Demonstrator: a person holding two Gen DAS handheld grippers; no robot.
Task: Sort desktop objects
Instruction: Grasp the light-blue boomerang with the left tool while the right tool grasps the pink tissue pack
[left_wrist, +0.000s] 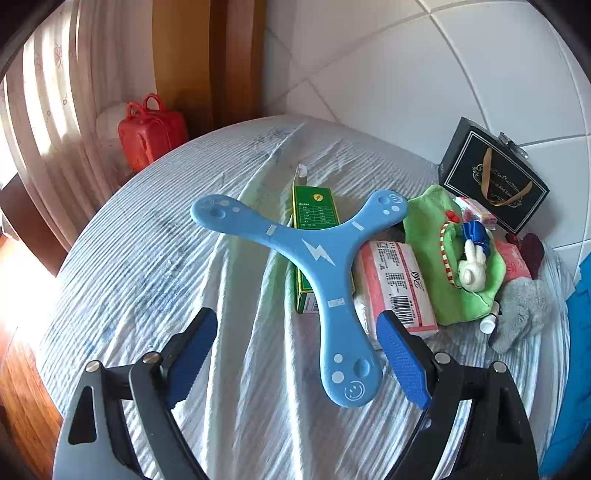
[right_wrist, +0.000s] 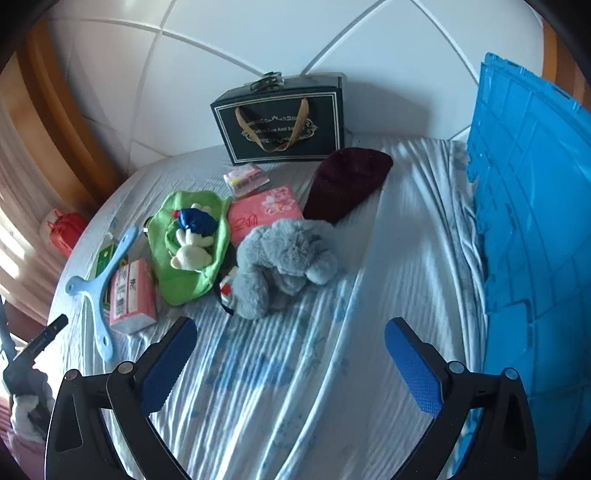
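Matt foam-like boomerang, fluffy grey plush, rumpled striped cloth.

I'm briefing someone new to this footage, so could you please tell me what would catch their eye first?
The blue three-armed boomerang dominates the left wrist view, lying across a green box with its near arm between the open left gripper. Right of it sits a bright green pouch of small toys beside a grey plush toy, and a big blue crate fills the right edge.
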